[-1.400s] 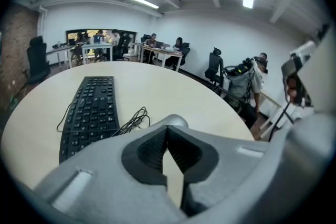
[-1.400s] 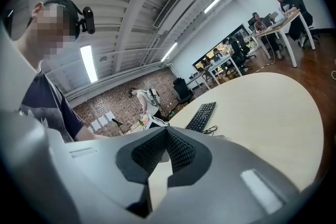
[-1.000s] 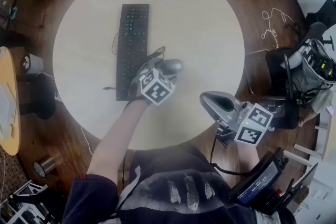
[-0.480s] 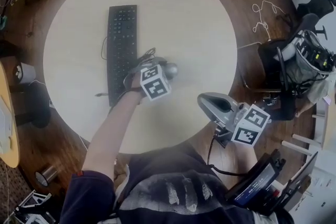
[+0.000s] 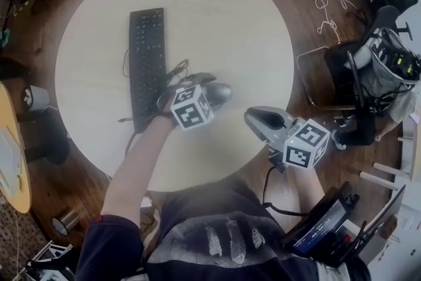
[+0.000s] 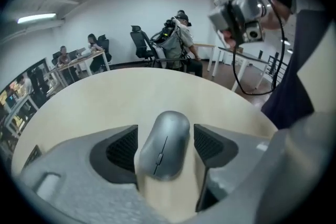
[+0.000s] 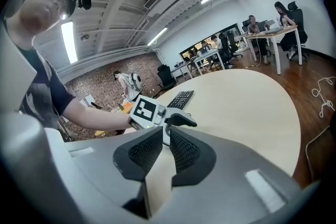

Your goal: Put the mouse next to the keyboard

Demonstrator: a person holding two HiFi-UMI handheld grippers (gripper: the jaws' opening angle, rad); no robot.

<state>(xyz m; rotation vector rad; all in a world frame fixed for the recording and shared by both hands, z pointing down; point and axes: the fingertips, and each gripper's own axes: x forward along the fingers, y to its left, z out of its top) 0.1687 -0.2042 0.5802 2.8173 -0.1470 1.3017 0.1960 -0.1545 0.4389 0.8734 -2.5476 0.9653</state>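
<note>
Left gripper (image 6: 165, 136), jaws wide and just opened further, straddles the grey mouse (image 5: 220, 93) without pinching it. Right gripper (image 7: 166, 134), jaws just parted to a slit, empty, hangs at the round table's (image 5: 217, 10) near edge. The mouse lies near the black keyboard's (image 5: 146, 66) near end, a coiled cable (image 5: 176, 69) between them. Bare tabletop lies beyond.

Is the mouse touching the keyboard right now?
No: in the head view the mouse lies well to the right of the keyboard, with a strip of table between them.
</note>
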